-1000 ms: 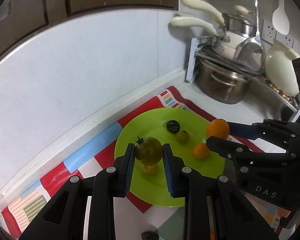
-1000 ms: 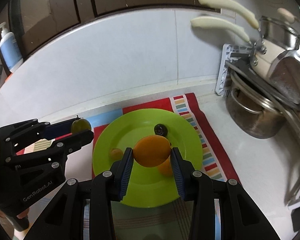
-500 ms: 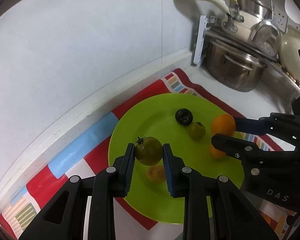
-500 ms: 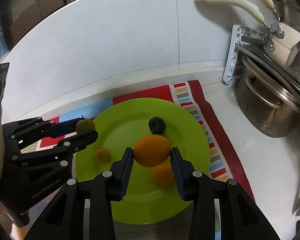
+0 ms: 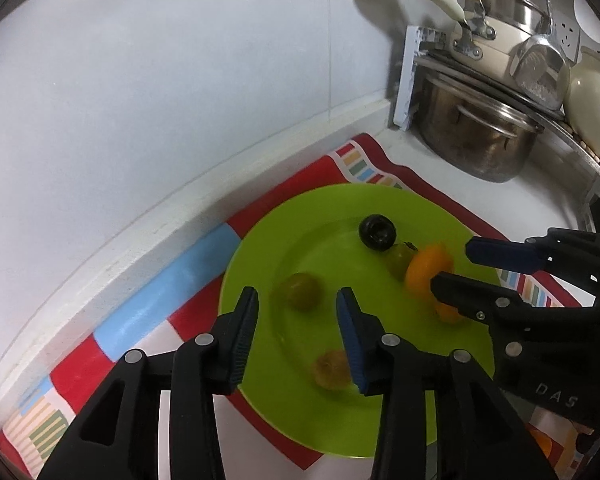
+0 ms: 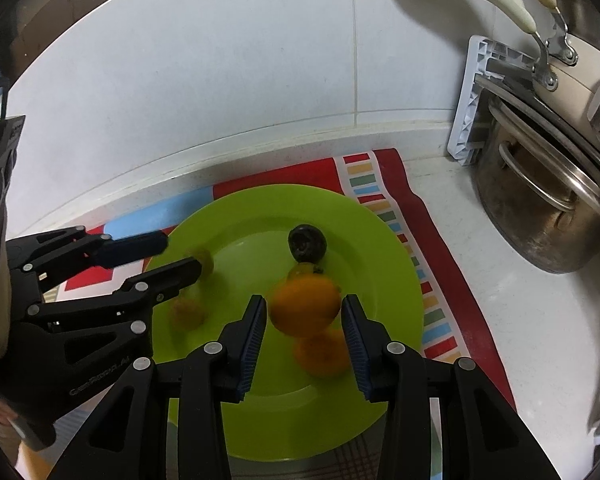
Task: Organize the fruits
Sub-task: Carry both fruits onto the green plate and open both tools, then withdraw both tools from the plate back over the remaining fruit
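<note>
A lime-green plate (image 5: 380, 420) (image 6: 380, 240) holds a black plum (image 5: 378, 232) (image 6: 306, 244), a small green fruit (image 5: 400, 258), a small orange (image 5: 448, 314) (image 6: 320, 354) and a yellowish fruit (image 5: 332, 368) (image 6: 188, 312). My left gripper (image 5: 297, 296) (image 6: 184, 256) hangs over the plate's left side and its jaws are opening. A blurred green tomato (image 5: 298, 297) (image 6: 204, 258) lies between them, clear of both pads. My right gripper (image 6: 304, 304) (image 5: 452, 264) is open over the middle. A blurred orange (image 6: 304, 306) (image 5: 428, 270) sits between its pads with thin gaps.
The plate rests on a red striped cloth (image 5: 380, 164) (image 6: 404, 208) against the white wall. A steel pot (image 5: 480, 136) (image 6: 548, 216) and a rack with cream-handled pans (image 5: 500, 32) stand to the right on the white counter.
Both grippers have sunk closer to the plate. The left jaws have spread and the green tomato has left the pads. The orange has slipped down and away from the right fingertips.
</note>
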